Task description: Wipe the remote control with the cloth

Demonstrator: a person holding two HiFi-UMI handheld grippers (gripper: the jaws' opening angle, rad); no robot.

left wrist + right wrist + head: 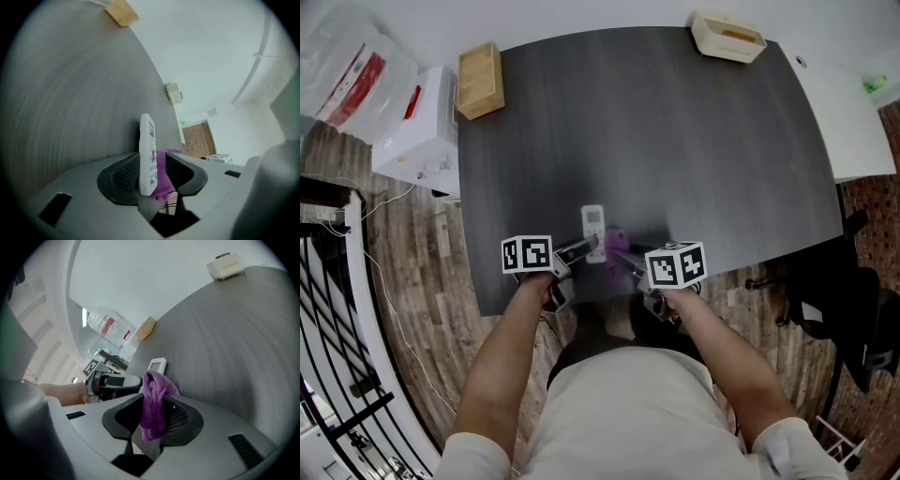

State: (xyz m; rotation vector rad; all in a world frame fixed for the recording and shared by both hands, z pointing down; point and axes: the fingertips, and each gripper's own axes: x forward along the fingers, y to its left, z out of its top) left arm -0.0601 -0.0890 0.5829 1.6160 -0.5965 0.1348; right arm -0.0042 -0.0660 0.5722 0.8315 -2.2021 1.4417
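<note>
My left gripper (585,249) is shut on the white remote control (593,225) and holds it just above the dark table's (675,141) front edge. In the left gripper view the remote (147,154) stands edge-on between the jaws, its buttons facing right. My right gripper (624,259) is shut on a bunched purple cloth (617,240). The cloth (153,404) sits between its jaws and lies against the remote's (157,365) button face. In the left gripper view, part of the cloth (164,176) shows behind the remote. The left gripper (112,380) also shows in the right gripper view.
A wooden box (480,80) stands at the table's far left corner and a beige tray (727,36) at its far edge. Left of the table are a white box (417,127) and a plastic bag (347,66). A black chair (853,300) stands at the right.
</note>
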